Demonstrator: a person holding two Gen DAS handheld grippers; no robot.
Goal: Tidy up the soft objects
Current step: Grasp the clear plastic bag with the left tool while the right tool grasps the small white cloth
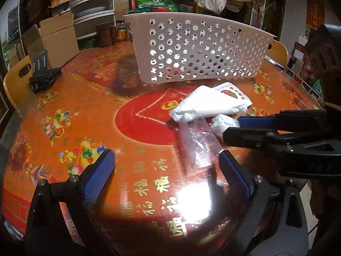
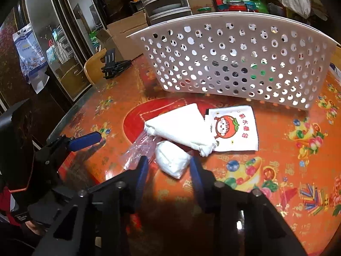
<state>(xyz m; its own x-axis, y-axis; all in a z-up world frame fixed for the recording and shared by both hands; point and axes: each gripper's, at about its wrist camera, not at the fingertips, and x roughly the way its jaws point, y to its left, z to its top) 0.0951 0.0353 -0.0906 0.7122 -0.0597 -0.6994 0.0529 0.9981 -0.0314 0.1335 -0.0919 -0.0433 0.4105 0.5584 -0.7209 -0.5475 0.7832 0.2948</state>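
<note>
The worktop point(image 2: 277, 149) is glossy, orange-red, printed with fruit motifs and gold Chinese characters too warped by glare to read. At its far side stands a white plastic basket point(image 2: 234, 64), its curved wall punched all over with round holes.

In front of the basket lies a cluster of soft things: a white folded cloth point(image 2: 181, 125), roughly triangular with a bunched corner; a flat white pouch point(image 2: 234, 128) printed with a red tomato-like cartoon face and a column of red Chinese characters; a crinkled clear plastic wrapper point(image 2: 138, 147); and a small puffy white packet point(image 2: 171, 162), smooth and pillow-shaped.

The right gripper point(image 2: 168, 166) has its blue-padded fingers point(image 2: 141, 170) either side of the small packet, narrowed around it but apparently not pressing; a little gap shows on each side. The packet rests on the worktop, touching the clear wrapper.

The left gripper point(image 1: 166, 160) hovers with its knurled blue fingers point(image 1: 100, 175) spread wide, holding nothing; the clear wrapper's near end lies just ahead between them.
</note>
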